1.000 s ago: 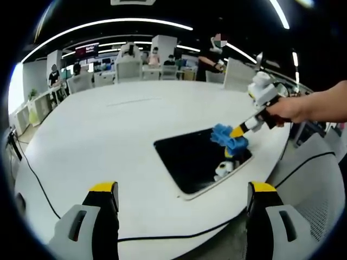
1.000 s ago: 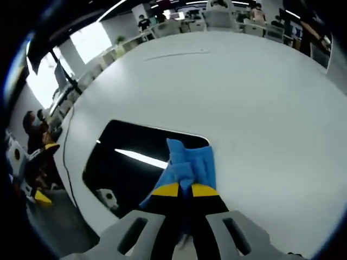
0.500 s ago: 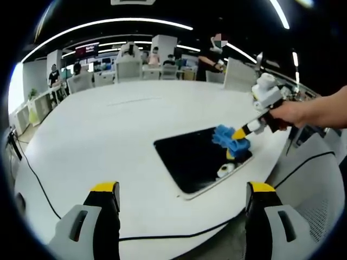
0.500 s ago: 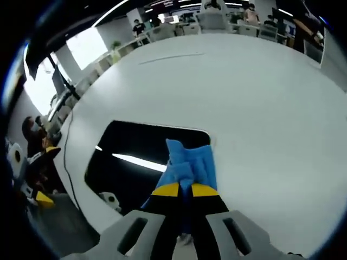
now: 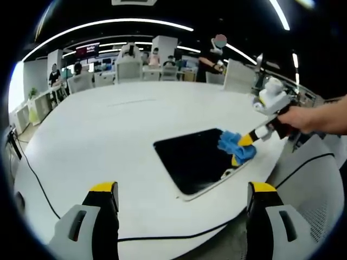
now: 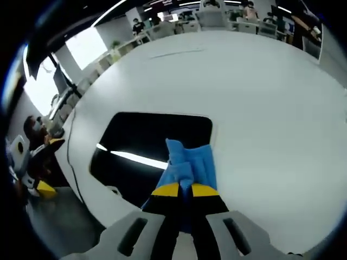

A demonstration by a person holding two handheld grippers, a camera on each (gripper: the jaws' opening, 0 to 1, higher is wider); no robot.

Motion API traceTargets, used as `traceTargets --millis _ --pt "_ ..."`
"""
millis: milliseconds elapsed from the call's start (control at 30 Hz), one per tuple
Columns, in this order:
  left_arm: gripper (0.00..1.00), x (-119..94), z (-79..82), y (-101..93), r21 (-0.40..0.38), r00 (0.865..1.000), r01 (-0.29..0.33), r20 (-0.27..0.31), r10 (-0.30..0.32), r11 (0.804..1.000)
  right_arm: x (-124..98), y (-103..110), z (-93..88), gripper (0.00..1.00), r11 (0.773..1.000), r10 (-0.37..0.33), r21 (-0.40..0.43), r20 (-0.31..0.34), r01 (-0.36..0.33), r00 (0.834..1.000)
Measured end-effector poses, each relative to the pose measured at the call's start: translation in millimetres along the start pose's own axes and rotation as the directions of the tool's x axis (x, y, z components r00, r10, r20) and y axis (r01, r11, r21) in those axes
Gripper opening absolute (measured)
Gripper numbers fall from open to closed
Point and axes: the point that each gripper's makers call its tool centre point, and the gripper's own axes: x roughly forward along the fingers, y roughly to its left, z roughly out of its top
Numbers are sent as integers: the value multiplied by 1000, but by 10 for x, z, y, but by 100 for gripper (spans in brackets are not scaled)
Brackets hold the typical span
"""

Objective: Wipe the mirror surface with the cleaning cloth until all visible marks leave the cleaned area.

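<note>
Mirror (image 5: 194,160) on white surface (image 5: 103,135); right gripper (image 6: 184,190) jaws clamp blue cloth (image 6: 190,165), left gripper (image 5: 179,189) jaws apart, black cable (image 5: 38,184) nearby.

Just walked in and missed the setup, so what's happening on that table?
A person is cleaning a dark mirror lying flat on a white table. The right tongs are shut on a blue cloth, pressing it at the mirror's edge nearest that hand. The left tongs are open, holding nothing, off the mirror.
</note>
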Motion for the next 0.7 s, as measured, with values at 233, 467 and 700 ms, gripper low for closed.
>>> traceTargets --millis 233,467,700 --pt "99 -2 -2 -12 -5 1000 5 1 -5 1000 -55 16 -91 1 1000 5 13 18 -6 1000" --pt "99 -7 -6 -16 -2 1000 6 -2 -6 1000 -56 25 -89 1 1000 -6 14 54 5 999" --pt "99 -8 -5 -2 0 1000 1 -2 -1 1000 -89 52 -153 1 998 -5 64 41 2 999"
